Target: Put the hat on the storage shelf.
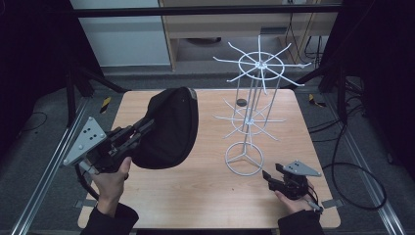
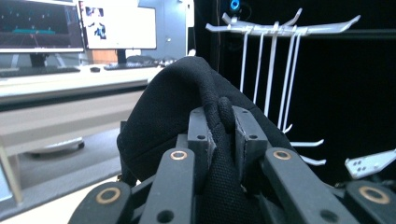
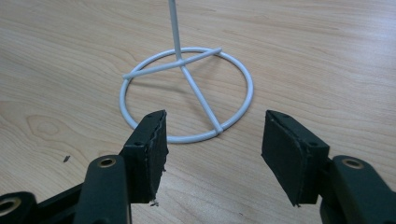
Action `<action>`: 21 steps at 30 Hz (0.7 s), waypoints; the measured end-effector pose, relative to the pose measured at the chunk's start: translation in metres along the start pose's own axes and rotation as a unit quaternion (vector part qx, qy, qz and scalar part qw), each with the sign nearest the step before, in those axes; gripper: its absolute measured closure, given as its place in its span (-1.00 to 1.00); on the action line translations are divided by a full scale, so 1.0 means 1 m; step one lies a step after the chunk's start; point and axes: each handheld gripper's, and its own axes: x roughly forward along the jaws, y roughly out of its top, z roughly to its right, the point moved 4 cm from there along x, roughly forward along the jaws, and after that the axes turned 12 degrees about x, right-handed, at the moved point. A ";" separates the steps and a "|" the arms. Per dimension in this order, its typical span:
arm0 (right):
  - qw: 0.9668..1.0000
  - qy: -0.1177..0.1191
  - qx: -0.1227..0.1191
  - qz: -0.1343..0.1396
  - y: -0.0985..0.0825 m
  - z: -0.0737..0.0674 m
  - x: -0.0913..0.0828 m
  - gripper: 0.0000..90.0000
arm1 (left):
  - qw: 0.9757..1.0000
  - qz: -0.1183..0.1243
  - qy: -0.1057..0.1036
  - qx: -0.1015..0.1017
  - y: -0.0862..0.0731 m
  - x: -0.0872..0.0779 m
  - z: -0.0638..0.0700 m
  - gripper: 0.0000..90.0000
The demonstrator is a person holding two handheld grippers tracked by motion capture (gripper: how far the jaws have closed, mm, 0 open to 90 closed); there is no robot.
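A black cap (image 1: 169, 127) hangs above the left half of the wooden table (image 1: 195, 196), lifted off it. My left gripper (image 1: 147, 125) is shut on the cap's edge. In the left gripper view the black fabric (image 2: 177, 98) is pinched between the two pads (image 2: 201, 133). A white wire display stand (image 1: 252, 98) with two tiers of hooks rises right of centre, its ring base (image 1: 243, 158) on the table. My right gripper (image 1: 272, 174) rests low at the front right, open and holding nothing. In the right gripper view its fingertips (image 3: 212, 140) point at the stand's ring base (image 3: 187, 93).
A small dark disc (image 1: 241, 102) lies on the table behind the stand. Black tripod legs (image 1: 93, 81) and cables (image 1: 352, 166) stand around the table. A desk with monitors (image 2: 74, 25) shows far off in the left gripper view.
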 end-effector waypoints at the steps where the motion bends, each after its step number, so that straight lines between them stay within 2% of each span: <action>1: 1.000 0.000 0.000 0.000 0.000 0.000 0.000 -0.10 | 1.000 0.009 -0.002 0.001 0.006 0.000 0.001 0.76; 6: 1.000 0.000 -0.001 0.000 0.000 0.000 0.000 -0.10 | 1.000 0.027 -0.006 0.005 0.020 0.000 0.007 0.76; 9: 1.000 0.000 0.000 0.000 0.000 0.000 0.000 -0.10 | 0.999 0.043 -0.012 0.019 0.033 0.002 0.012 0.76; 18: 1.000 0.000 -0.001 0.000 0.000 0.001 0.000 -0.10 | 0.997 0.072 -0.021 0.025 0.051 0.004 0.022 0.76; 21: 1.000 -0.002 -0.002 -0.001 0.000 0.001 0.000 -0.10 | 0.996 0.083 -0.024 0.019 0.056 0.004 0.023 0.76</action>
